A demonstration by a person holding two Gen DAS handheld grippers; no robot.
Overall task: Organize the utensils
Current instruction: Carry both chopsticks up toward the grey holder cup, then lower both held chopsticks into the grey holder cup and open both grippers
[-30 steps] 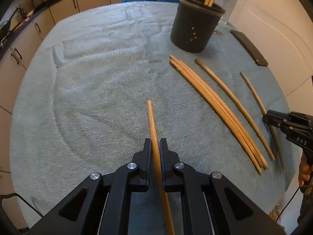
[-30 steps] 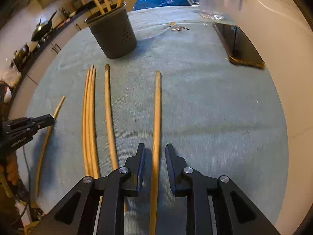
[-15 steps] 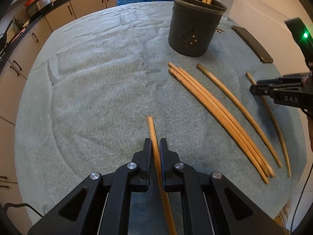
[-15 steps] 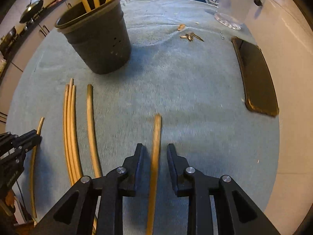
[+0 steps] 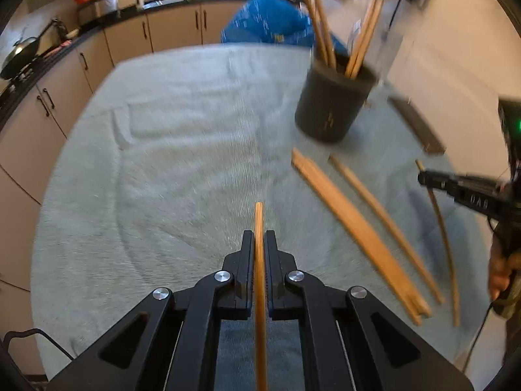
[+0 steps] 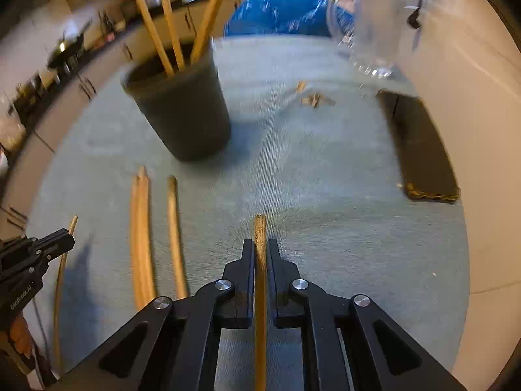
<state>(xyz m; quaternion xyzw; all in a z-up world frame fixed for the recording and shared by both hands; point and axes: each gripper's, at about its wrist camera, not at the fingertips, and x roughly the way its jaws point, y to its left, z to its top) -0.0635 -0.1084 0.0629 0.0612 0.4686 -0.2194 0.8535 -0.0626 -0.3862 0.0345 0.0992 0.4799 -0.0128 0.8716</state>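
Left tool (image 5: 259,241) gripping chopstick (image 5: 259,260), grey towel-covered table (image 5: 169,169), kitchen cabinets (image 5: 130,39)

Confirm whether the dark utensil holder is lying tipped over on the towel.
No, the dark utensil holder stands upright on the towel with several chopsticks sticking out of its top.

Mounted just behind each hand-held gripper, looking forward along the fingers and down at the cloth-covered counter (image 5: 182,163) from close range. Left view: left hand-held gripper (image 5: 259,244) at bottom centre, dark cup (image 5: 329,110) ahead to its right, right hand-held gripper (image 5: 423,177) at the far right edge. Right view: right hand-held gripper (image 6: 260,254) at bottom centre, same cup ahead to its left, left hand-held gripper (image 6: 70,238) at the left edge. Shared: cup, loose sticks (image 6: 141,234), phone (image 6: 420,150), kitchen cabinets (image 5: 130,42) beyond.
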